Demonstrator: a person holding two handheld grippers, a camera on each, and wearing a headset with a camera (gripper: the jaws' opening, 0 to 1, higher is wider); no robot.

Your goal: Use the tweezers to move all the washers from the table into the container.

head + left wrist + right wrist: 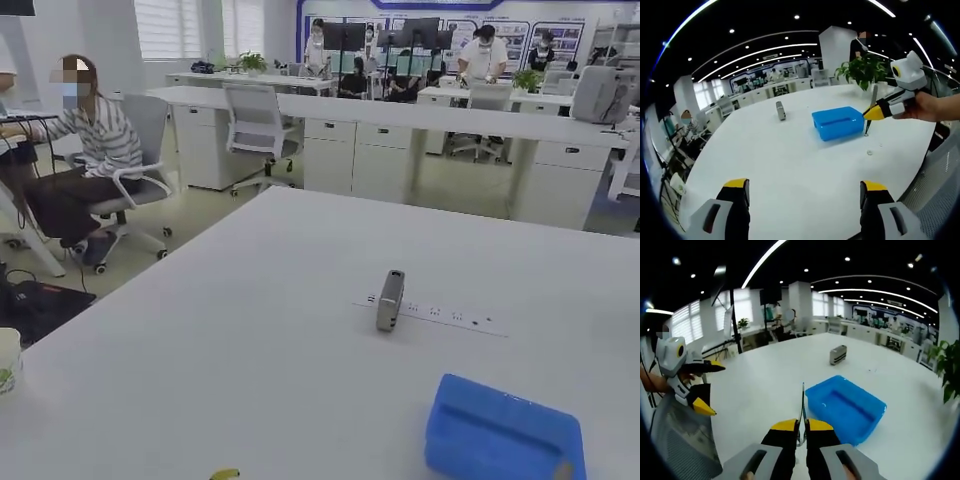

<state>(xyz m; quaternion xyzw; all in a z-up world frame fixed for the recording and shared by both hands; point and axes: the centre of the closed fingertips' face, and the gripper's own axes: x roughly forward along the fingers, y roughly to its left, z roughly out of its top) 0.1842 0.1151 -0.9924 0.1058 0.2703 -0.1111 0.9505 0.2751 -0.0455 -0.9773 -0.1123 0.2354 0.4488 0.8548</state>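
Grey box [390, 300], perhaps plugged, on power strip [455, 318].

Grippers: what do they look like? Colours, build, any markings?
They match. The left gripper and the right gripper each have a light grey body with a dark oval slot per side, and two black jaws capped with yellow tips. I can't make out any markings.

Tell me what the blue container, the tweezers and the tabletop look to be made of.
Blue rectangular container: probably moulded plastic, from its uniform colour, rounded corners and soft sheen. Thin grey tweezers, clamped in the right hand-held gripper: likely metal, being slim and greyish, though too small to be sure. White tabletop: smooth satin laminate or similar, with faint reflections.
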